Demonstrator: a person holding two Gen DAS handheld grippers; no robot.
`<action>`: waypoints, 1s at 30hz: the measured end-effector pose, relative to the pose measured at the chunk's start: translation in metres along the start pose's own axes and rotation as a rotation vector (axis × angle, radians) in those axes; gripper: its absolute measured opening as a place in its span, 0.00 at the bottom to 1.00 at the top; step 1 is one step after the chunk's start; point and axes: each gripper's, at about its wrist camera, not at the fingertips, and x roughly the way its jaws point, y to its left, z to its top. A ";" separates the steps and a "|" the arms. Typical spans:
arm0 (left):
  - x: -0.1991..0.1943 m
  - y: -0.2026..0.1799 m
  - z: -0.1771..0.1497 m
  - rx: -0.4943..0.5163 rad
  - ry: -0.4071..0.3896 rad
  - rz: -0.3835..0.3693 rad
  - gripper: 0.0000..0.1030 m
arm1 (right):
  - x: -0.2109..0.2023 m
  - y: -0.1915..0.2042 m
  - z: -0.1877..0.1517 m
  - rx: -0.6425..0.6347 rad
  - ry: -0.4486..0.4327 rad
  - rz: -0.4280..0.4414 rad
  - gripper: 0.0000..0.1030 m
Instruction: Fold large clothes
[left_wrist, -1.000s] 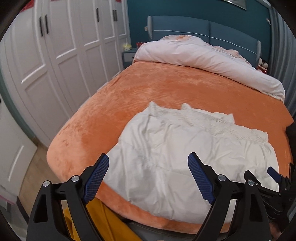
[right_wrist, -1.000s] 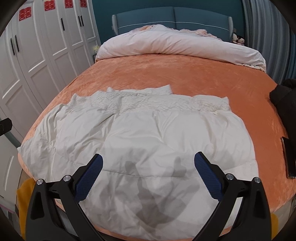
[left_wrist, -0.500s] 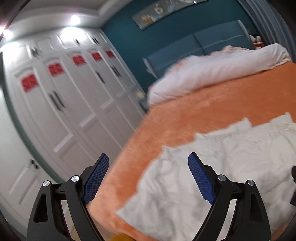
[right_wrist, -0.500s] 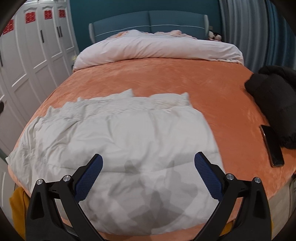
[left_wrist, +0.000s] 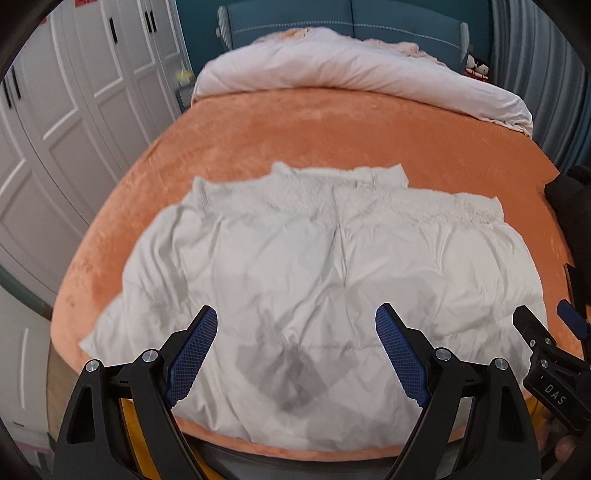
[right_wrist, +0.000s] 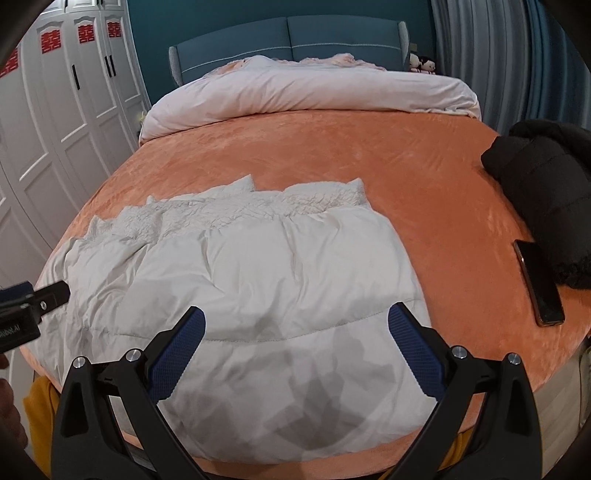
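Note:
A large white padded jacket (left_wrist: 325, 266) (right_wrist: 258, 280) lies spread flat near the foot of an orange-covered bed (left_wrist: 332, 125) (right_wrist: 424, 155), its fleecy collar edge pointing toward the headboard. My left gripper (left_wrist: 295, 332) hovers above the jacket's near hem, jaws wide open and empty. My right gripper (right_wrist: 295, 332) hangs over the hem further right, also wide open with nothing between its blue pads. The right gripper's finger shows at the right edge of the left wrist view, and the left gripper's body at the left edge of the right wrist view.
A black jacket (right_wrist: 546, 184) is bunched at the bed's right edge, with a phone (right_wrist: 539, 280) lying beside it. A rolled pale duvet (right_wrist: 303, 92) lies along the blue headboard. White wardrobes (right_wrist: 74, 129) line the left wall. Yellow fabric (right_wrist: 40, 413) shows below the bed's foot.
The left wrist view swung left toward the wardrobes, then back over the jacket's middle. The right gripper drifted right, bringing the black jacket and phone into view.

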 end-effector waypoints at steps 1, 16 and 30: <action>0.002 0.002 -0.001 -0.005 0.010 -0.004 0.83 | 0.002 0.000 0.000 0.003 0.006 0.001 0.94; 0.032 0.028 -0.013 -0.069 0.093 0.045 0.83 | 0.009 0.027 0.007 -0.028 0.098 -0.047 0.94; 0.040 -0.001 0.021 0.028 -0.039 0.151 0.83 | 0.027 0.003 0.031 -0.001 0.060 -0.098 0.94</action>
